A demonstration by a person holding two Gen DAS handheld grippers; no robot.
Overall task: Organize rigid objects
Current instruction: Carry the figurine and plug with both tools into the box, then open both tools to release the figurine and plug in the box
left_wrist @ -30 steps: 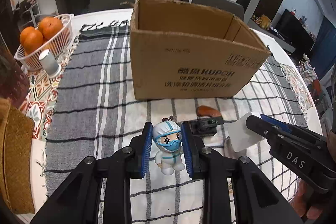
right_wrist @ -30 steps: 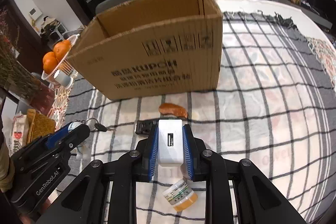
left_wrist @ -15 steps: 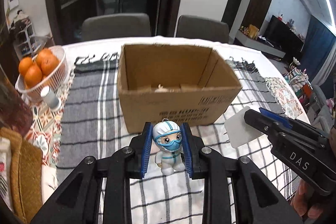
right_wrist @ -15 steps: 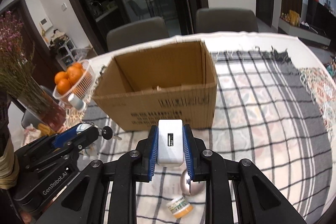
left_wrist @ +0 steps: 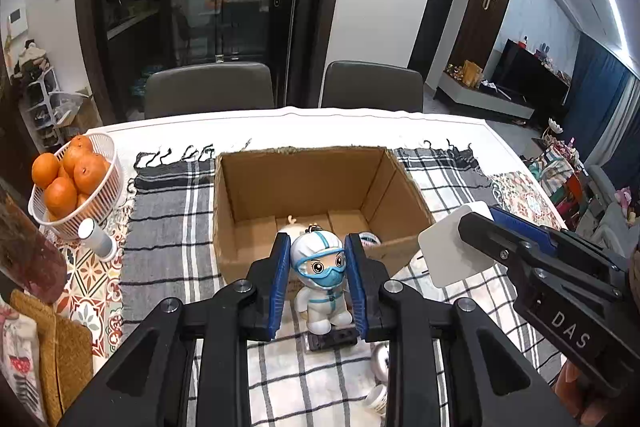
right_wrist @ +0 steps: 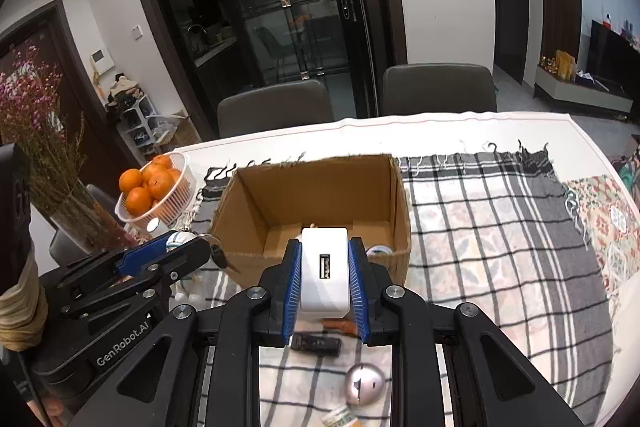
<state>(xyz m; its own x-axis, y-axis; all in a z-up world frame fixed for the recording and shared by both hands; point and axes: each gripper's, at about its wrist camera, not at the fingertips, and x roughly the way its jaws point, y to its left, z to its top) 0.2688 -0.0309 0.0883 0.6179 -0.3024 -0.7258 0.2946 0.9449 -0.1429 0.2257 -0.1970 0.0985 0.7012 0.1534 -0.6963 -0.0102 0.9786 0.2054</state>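
Both hands are loaded and held up over the near edge of the cardboard box (left_wrist: 320, 187), which sits mid-table on the plaid cloth (right_wrist: 500, 227). The left gripper (left_wrist: 317, 283) is clamped on the little masked figurine (left_wrist: 322, 279), and the right gripper (right_wrist: 324, 279) is squeezing the white charger (right_wrist: 323, 275). Looks like the carry-to-box step. Next move is probably pushing each one forward past the near wall and letting go inside, where 2 or 3 things already lie. A black stick (right_wrist: 316, 343) and a silver dome (right_wrist: 365, 383) wait on the cloth near the table's front edge.
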